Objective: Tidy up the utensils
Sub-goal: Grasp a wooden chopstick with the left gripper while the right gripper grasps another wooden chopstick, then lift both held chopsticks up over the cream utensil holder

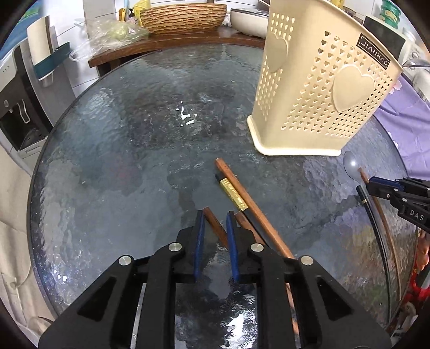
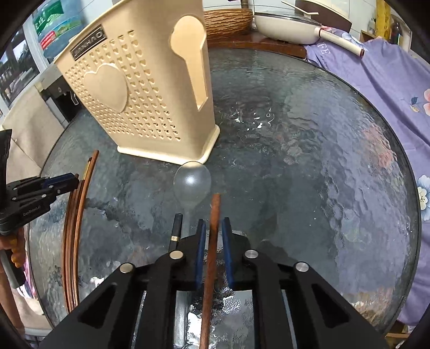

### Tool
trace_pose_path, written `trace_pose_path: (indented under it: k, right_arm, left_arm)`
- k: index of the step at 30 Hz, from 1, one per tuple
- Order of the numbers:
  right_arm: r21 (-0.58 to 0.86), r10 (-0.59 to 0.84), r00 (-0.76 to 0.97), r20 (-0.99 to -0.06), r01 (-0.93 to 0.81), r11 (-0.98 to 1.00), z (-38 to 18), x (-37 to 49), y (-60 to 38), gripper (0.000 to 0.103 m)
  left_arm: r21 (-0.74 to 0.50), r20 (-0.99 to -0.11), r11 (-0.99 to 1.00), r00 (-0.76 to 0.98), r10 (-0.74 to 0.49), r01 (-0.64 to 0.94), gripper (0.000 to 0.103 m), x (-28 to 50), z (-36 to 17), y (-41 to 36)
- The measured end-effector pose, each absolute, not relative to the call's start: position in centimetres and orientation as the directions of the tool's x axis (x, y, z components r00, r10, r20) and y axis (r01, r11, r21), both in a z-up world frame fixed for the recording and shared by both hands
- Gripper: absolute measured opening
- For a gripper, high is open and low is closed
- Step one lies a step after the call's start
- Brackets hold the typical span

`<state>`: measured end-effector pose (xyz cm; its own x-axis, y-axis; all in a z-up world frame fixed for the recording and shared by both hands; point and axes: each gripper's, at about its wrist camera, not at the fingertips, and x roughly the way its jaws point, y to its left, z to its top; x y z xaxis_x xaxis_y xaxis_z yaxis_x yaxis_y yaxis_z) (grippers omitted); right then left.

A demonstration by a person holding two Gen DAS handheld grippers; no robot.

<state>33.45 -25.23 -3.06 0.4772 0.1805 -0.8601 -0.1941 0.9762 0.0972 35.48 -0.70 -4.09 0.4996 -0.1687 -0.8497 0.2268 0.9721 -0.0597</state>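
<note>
Several chopsticks lie on the round glass table (image 1: 121,161). My left gripper (image 1: 215,217) stands narrowly open over the tip of a brown chopstick (image 1: 216,226), which crosses slantwise between the blue pads. Beside it lie a longer brown chopstick (image 1: 258,212) and a black chopstick with a gold band (image 1: 232,192). My right gripper (image 2: 213,224) is shut on another brown chopstick (image 2: 212,255), which runs straight out between its pads. A black chopstick (image 2: 177,225) and a clear spoon (image 2: 192,185) lie just ahead of it. The cream utensil holder (image 1: 322,94) stands upright behind.
The holder (image 2: 139,102) has heart-shaped holes and a tall side slot. A purple floral cloth (image 2: 389,88) hangs past the table's right edge. A wooden shelf at the back carries a ribbed bowl (image 1: 182,16) and a white pan (image 2: 287,29). A water dispenser (image 1: 18,107) stands at the left.
</note>
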Motion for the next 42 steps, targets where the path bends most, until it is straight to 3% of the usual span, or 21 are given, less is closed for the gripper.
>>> trace_pose_path:
  k: [8,15,42]
  right_arm:
    - [0.171,0.246,0.492,-0.835,-0.194,0.966,-3.3,33.0,-26.6,0.006]
    - [0.161,0.268,0.551,-0.790,-0.236,0.958,-1.4,31.2,-26.2,0.006]
    - [0.175,0.384,0.757,-0.528,-0.346,0.922,8.7,25.4,-26.6,0.006]
  left_arm:
    - [-0.082,-0.841,0.968,0.505,-0.194,0.236,0.008,35.8,-4.2,-1.1]
    - [-0.103,-0.804,0.969,0.555,-0.214,0.224,0.007,34.6,-2.9,-0.4]
    - [-0.134,-0.472,0.934,0.808,-0.353,0.331,0.007,27.6,10.3,-0.2]
